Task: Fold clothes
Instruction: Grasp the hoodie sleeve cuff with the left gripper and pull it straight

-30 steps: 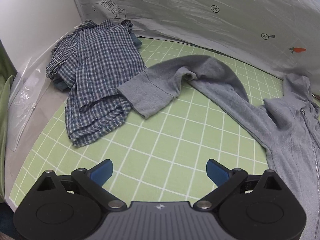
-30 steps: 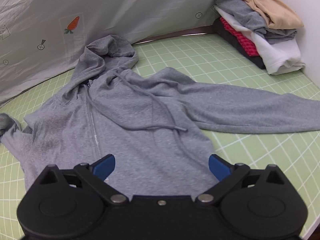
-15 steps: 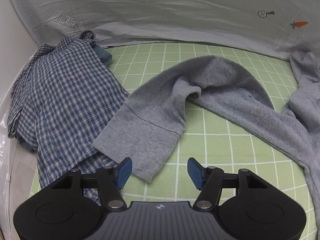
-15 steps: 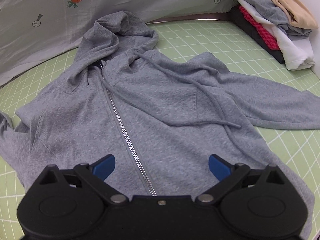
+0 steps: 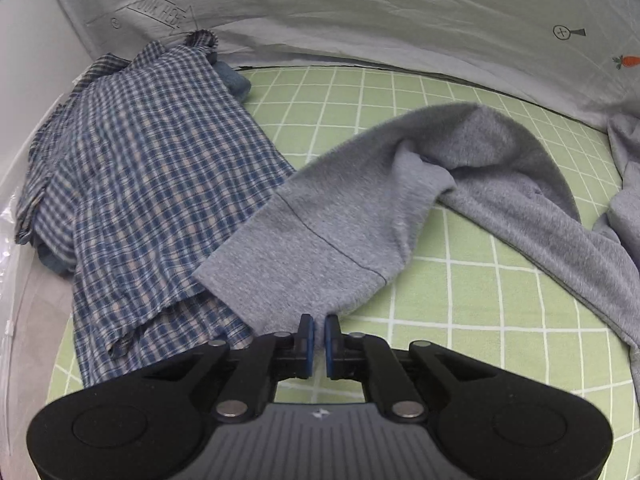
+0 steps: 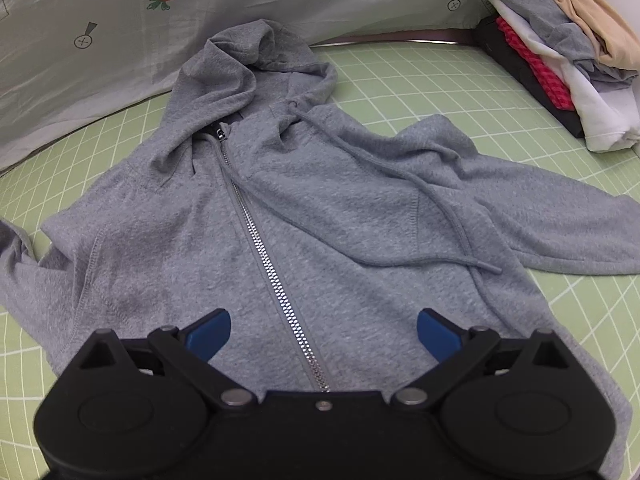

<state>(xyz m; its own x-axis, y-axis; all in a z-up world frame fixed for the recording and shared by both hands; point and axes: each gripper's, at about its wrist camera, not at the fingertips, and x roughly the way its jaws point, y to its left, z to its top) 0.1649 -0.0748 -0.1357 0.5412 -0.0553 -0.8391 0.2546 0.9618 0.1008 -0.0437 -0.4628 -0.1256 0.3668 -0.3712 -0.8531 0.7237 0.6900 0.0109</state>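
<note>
Surface: green mat with white grid lines [image 5: 460,288]; pale printed sheet [image 5: 360,20] hung behind
Hoodie: grey zip-up hooded sweatshirt [image 6: 280,208] flat, zipped, sleeves spread
Left gripper [image 5: 319,332]: blue pads pinching the sleeve cuff [image 5: 288,272] beside a blue checked shirt [image 5: 140,184]
Right gripper [image 6: 323,330]: spread wide above the hem
Corner: stack of folded clothes [image 6: 560,60]

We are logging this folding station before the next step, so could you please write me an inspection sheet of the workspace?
Surface: green grid mat, partly covered by clothes.
Job's things: grey zip hoodie lies face up, zipped, sleeves spread; its cuff overlaps the plaid shirt.
Clutter: stack of folded clothes at the far right; clear plastic bag at the left edge.
Grippers: left gripper shut on the cuff edge; right gripper open over the hoodie hem.
Cables: nothing seen.
Surroundings: grey printed sheet behind the mat.
</note>
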